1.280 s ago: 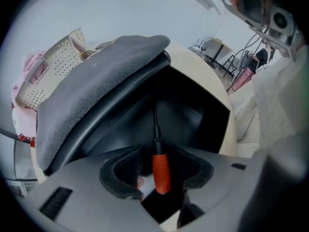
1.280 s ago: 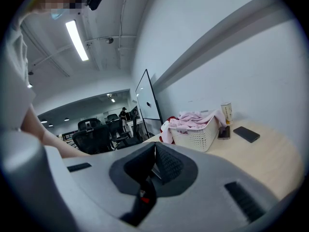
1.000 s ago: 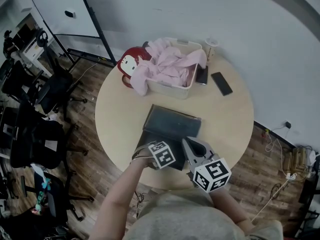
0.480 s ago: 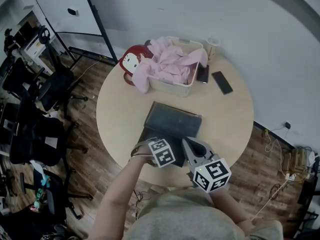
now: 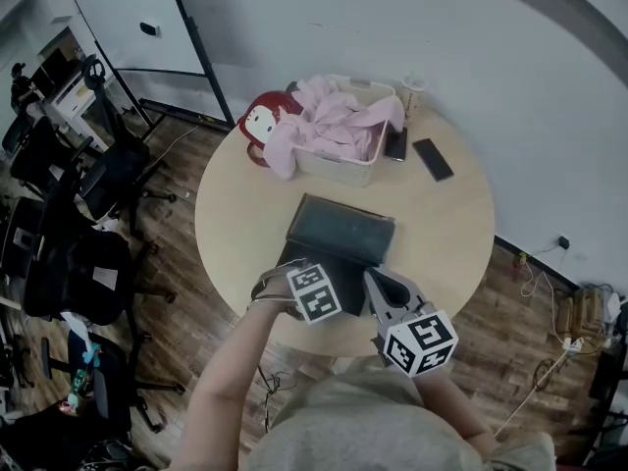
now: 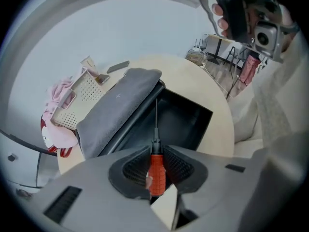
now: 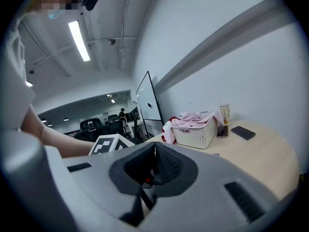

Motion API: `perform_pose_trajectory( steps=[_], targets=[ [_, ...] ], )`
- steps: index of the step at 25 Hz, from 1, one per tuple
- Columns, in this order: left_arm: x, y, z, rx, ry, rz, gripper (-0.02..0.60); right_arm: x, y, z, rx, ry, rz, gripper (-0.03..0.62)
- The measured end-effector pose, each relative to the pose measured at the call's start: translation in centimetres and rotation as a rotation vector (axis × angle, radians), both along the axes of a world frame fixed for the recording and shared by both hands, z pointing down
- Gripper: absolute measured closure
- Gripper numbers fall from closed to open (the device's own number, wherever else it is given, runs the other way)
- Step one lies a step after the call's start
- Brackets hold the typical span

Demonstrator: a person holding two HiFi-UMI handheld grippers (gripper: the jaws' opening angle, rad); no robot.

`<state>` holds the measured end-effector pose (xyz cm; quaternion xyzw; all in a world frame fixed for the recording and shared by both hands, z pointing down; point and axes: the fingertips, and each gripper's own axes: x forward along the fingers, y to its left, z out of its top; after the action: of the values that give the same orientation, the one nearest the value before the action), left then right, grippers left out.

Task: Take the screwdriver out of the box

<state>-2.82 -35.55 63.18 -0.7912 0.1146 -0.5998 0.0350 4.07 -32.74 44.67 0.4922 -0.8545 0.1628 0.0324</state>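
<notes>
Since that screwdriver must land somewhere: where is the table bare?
Bare tabletop lies left of the box, out to the rim, and right of it, nearer than the dark phone. The far side is crowded: basket, red toy, cup, second phone.

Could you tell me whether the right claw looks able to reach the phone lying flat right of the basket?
Probably yes: the right claw is shut and empty, and bare table lies between it and the phone; the open box sits just left of that path.
</notes>
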Motion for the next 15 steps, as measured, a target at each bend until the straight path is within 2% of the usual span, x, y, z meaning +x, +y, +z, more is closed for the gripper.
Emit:
perform_pose_trajectory(
  steps=[6, 15],
  targets=[
    [-0.4, 1.2, -2.0, 0.043, 0.038, -0.021, 0.506, -0.3, 2.3, -0.3, 0.011, -0.001, 0.01, 0.592],
    [-1.3, 5.5, -4.4, 0.074, 0.161, -0.104, 0.506, -0.7, 6.4, -0.5, 0.036, 0.007, 0.027, 0.592]
  ],
)
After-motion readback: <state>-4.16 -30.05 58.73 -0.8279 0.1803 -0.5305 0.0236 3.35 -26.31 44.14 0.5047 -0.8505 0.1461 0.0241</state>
